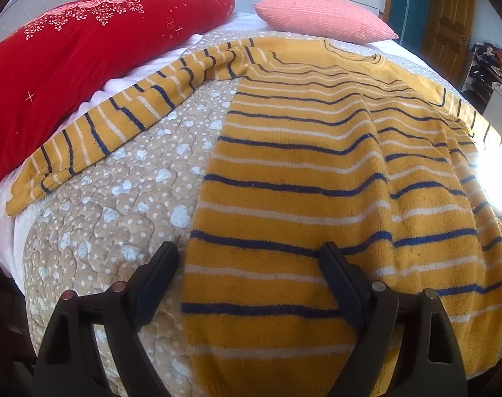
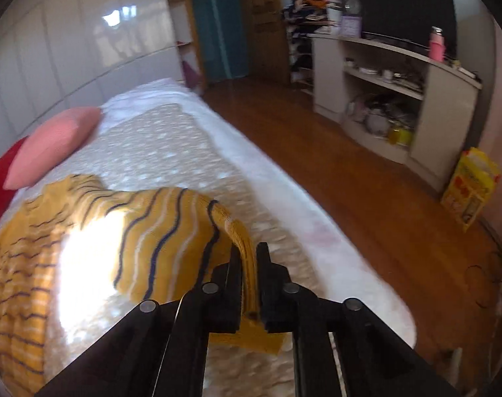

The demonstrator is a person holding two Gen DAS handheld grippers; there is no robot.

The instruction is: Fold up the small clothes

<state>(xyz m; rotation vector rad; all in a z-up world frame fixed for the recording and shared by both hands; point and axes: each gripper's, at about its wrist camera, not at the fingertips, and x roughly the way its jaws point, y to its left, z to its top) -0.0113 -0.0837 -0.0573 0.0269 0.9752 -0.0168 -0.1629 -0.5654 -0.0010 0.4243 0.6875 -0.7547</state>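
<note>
A mustard-yellow sweater (image 1: 317,178) with navy and white stripes lies spread flat on the quilted bed cover (image 1: 118,205). Its left sleeve (image 1: 95,129) stretches out toward the red pillow. My left gripper (image 1: 249,254) is open and empty, hovering over the sweater's lower left edge, one finger above the quilt and one above the knit. In the right wrist view my right gripper (image 2: 249,254) is shut on the cuff of the sweater's right sleeve (image 2: 241,241) and holds it lifted off the bed; the sleeve (image 2: 165,231) arches back to the body.
A red embroidered pillow (image 1: 69,66) and a pink pillow (image 1: 323,16) lie at the head of the bed. The bed's white edge (image 2: 284,198) drops to a wooden floor (image 2: 366,182). A shelf unit (image 2: 399,99) stands across the room.
</note>
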